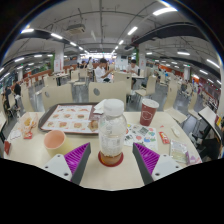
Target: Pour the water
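A clear plastic bottle (112,126) with a white cap stands upright on a round red coaster (110,158) on the beige table (110,178). It stands between my two fingers, whose purple pads (79,157) sit apart from it, with a gap showing on each side. My gripper (111,160) is open around the bottle's base. A dark red paper cup (149,110) stands beyond and to the right of the bottle. A pink cup (56,143) sits to the left, just ahead of the left finger.
A flat tray (70,119) with a pattern of snacks lies at the back left of the table. Small packets (146,134) and a clear cup (179,151) lie at the right. A person sits at a table beyond, among chairs in a canteen hall.
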Demonstrator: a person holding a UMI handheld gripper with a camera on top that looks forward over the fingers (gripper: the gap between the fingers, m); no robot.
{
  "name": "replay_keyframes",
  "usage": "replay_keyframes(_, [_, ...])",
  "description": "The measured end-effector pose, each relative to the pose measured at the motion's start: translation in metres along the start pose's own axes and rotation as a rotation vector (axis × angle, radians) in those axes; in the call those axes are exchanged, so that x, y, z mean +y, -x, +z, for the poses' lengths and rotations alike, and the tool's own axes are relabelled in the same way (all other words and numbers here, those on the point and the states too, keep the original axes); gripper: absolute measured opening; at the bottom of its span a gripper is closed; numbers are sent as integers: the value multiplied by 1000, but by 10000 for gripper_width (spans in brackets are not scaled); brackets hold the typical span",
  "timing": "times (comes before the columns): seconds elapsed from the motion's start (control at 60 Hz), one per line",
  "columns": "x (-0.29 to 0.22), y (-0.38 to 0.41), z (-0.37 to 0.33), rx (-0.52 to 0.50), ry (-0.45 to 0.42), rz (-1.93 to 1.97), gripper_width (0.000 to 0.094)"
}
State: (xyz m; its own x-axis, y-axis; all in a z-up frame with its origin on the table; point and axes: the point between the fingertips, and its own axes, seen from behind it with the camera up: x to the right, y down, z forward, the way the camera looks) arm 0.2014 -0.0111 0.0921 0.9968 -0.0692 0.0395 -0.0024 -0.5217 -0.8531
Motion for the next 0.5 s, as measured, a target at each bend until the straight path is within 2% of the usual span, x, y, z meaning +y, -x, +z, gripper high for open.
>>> replay_keyframes(0.167, [6,16,-80,22,101,40,844])
replay_keyframes(0.3, [15,28,-140,54,136,31,851])
replay_keyframes(0.5, [22,41,-183,60,143,14,847])
